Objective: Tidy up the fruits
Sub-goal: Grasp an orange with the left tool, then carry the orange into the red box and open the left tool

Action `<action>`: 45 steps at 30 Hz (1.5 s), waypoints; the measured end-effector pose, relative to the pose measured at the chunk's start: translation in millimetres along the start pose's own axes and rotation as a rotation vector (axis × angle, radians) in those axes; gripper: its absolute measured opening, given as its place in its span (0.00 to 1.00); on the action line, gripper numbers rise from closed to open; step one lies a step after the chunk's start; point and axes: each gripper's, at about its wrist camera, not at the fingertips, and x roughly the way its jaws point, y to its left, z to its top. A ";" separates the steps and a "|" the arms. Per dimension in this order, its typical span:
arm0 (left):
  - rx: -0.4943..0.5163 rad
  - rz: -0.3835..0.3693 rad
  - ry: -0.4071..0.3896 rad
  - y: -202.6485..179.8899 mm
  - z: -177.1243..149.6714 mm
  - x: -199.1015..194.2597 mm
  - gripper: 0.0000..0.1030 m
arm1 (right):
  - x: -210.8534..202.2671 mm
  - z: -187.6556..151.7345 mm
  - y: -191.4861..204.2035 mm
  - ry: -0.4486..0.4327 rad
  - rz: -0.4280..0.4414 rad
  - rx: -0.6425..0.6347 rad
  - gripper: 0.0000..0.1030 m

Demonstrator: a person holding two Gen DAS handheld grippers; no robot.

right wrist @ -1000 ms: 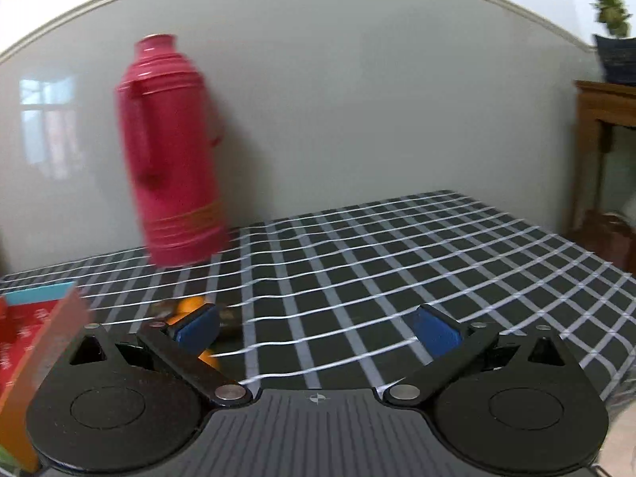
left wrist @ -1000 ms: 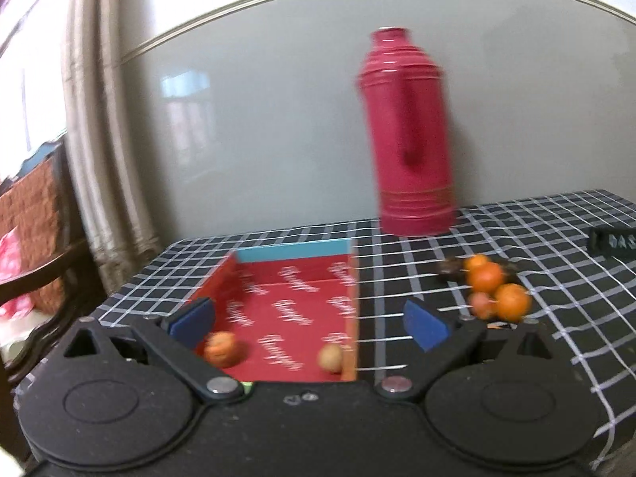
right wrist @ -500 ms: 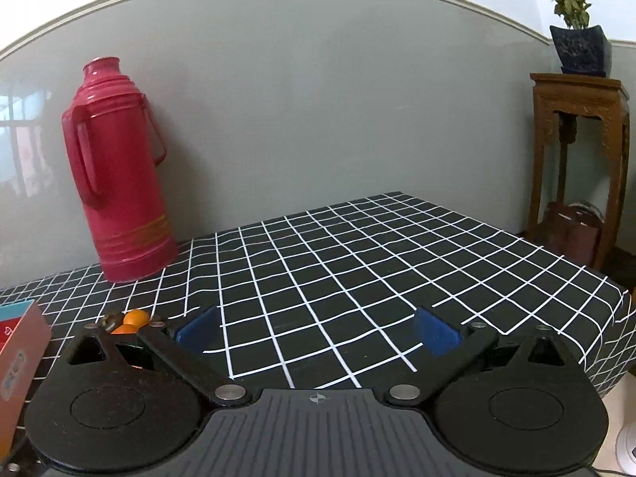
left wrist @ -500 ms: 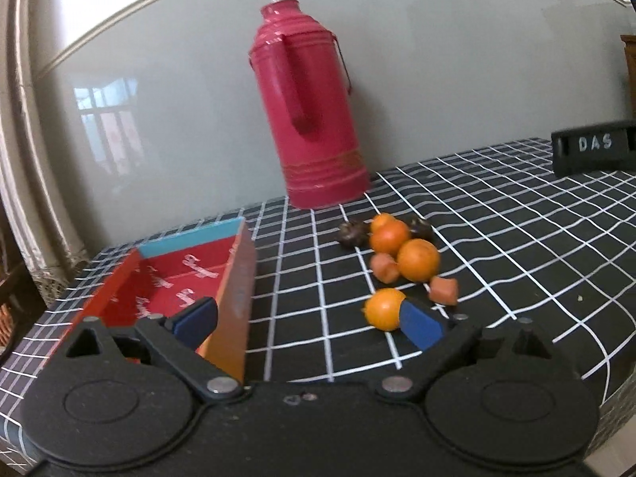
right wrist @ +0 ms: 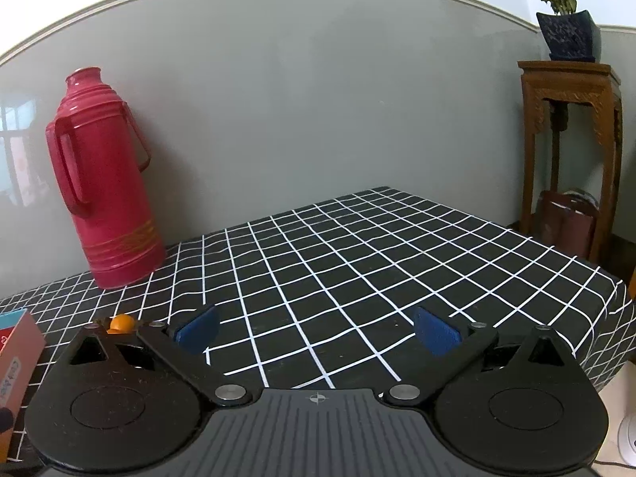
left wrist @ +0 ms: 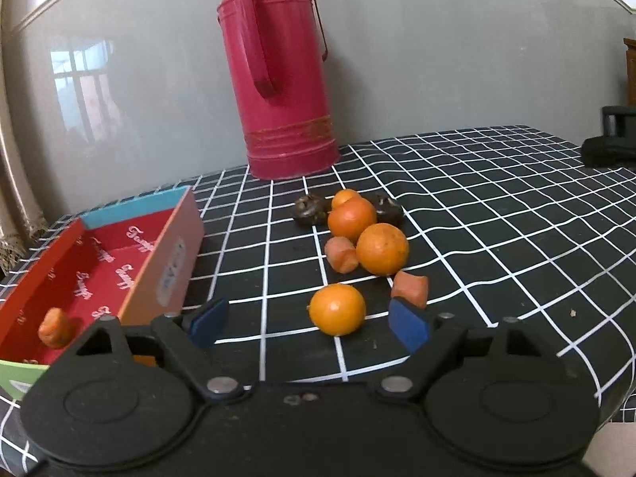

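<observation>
Fruits lie in a loose cluster on the black tablecloth (left wrist: 497, 214) with its white grid, straight ahead of the left gripper (left wrist: 308, 324). Nearest is a small orange (left wrist: 337, 309), sitting between the blue pads but closer to the right one, with neither pad touching it; the jaws are closing. Just beyond the right pad rests a reddish-orange chunk (left wrist: 410, 287). Farther ahead come a bigger orange (left wrist: 382, 249), a second chunk (left wrist: 341, 253) touching its left side, another orange (left wrist: 352, 218), and two dark, wrinkled fruits (left wrist: 309, 209) flanking the far end of the group. To the gripper's left stands an open red box (left wrist: 167, 266) with a blue far wall; one orange piece (left wrist: 55, 327) lies inside it near the front. Behind the fruit a tall crimson thermos flask (left wrist: 278, 75) stands upright against a glossy grey wall (left wrist: 457, 51) that mirrors a window.

The right gripper (right wrist: 317, 330) has its jaws spread wide over bare cloth, nothing between them. Off its left finger an orange (right wrist: 121, 322) peeks out, and the box corner shows at the frame edge. Ahead to its right, past the table edge, a carved wooden stand (right wrist: 570, 119) carries a potted plant (right wrist: 566, 20).
</observation>
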 end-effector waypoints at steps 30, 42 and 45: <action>0.014 0.118 -0.120 -1.0 4.2 -16.0 0.23 | 1.5 4.3 -12.4 0.029 0.019 0.068 1.00; -0.216 0.353 -0.025 94.0 13.3 -20.4 0.23 | 3.6 -0.2 17.4 0.047 0.070 0.023 1.00; -0.249 0.372 0.028 112.7 10.6 -14.7 0.23 | 4.1 -3.2 30.3 0.054 0.090 -0.001 1.00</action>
